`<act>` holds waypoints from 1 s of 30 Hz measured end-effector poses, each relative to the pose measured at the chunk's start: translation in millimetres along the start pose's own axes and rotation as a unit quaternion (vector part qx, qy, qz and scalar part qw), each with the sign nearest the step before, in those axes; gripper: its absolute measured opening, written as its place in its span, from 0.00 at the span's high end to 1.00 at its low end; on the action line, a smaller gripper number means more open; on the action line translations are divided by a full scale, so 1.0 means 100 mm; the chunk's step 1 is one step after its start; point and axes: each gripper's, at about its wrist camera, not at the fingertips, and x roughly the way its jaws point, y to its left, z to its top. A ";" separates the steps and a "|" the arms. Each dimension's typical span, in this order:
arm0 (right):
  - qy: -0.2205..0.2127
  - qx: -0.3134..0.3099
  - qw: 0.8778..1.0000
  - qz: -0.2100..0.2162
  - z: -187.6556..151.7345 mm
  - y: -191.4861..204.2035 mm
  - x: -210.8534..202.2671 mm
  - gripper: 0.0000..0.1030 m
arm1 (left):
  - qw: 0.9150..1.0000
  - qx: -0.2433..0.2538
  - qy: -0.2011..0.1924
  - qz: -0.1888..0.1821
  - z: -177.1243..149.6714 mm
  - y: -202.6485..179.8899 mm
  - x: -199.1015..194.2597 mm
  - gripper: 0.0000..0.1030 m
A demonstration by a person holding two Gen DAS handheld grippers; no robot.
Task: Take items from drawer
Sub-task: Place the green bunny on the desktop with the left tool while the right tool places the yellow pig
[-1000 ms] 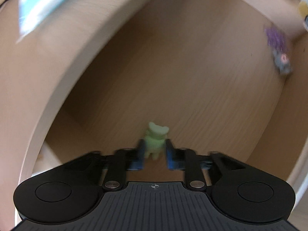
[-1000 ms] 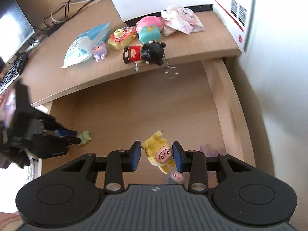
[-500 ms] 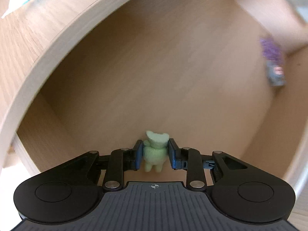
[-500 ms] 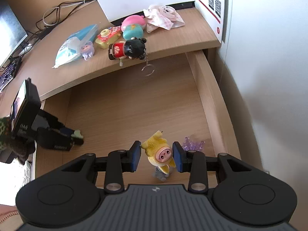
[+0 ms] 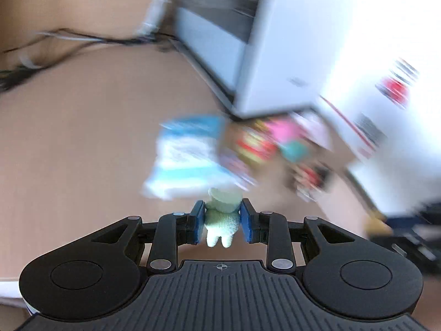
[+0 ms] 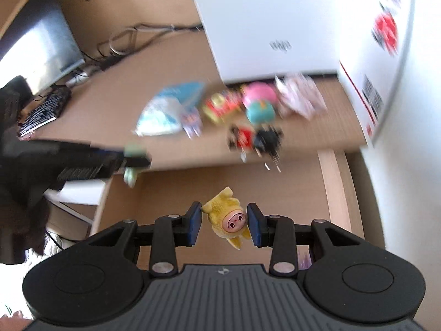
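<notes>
My left gripper [image 5: 222,216] is shut on a small pale green bear [image 5: 221,224], held in the air above the desk top; this view is heavily blurred. The right wrist view shows the same left gripper [image 6: 133,158] at the left, over the drawer's left front corner, with the green bear [image 6: 129,176] hanging from it. My right gripper [image 6: 223,222] is shut on a yellow plush toy with a pink pig face [image 6: 230,218], raised above the open wooden drawer [image 6: 335,193].
On the desk top [image 6: 110,104] behind the drawer lie a blue-white packet [image 6: 168,107], several small toys [image 6: 256,102] and a doll in black and red [image 6: 256,138]. A white box [image 6: 261,22] stands behind them. A monitor [image 6: 41,47] and keyboard [image 6: 41,114] sit far left. A purple toy [image 6: 303,259] peeks from the drawer.
The left gripper closed on the green bear, then lifted it out of the drawer and swung toward the desk top. The right gripper rose a little with the yellow toy.
</notes>
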 end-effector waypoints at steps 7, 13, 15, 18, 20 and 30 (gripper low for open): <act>-0.008 -0.036 0.999 -0.005 0.12 0.17 0.03 0.66 | 0.998 -0.034 0.022 0.045 -0.11 0.23 0.50 0.70; -0.001 -0.032 0.999 -0.028 0.14 0.09 0.09 0.66 | 0.999 -0.034 -0.018 0.038 -0.10 0.30 0.54 0.70; -0.007 -0.032 0.999 -0.035 0.20 0.04 0.09 0.66 | 0.998 -0.049 -0.023 0.029 -0.08 0.36 0.46 0.70; -0.024 -0.030 0.998 -0.040 0.37 -0.02 0.12 0.66 | 0.995 -0.087 -0.056 0.015 -0.06 0.46 0.32 0.70; -0.040 -0.033 0.998 -0.039 0.54 -0.03 0.20 0.66 | 0.989 -0.122 -0.078 0.004 -0.04 0.58 0.16 0.71; -0.098 -0.100 0.989 -0.037 1.25 0.27 0.81 0.48 | 0.982 -0.171 -0.083 -0.003 -0.25 0.77 -0.28 0.71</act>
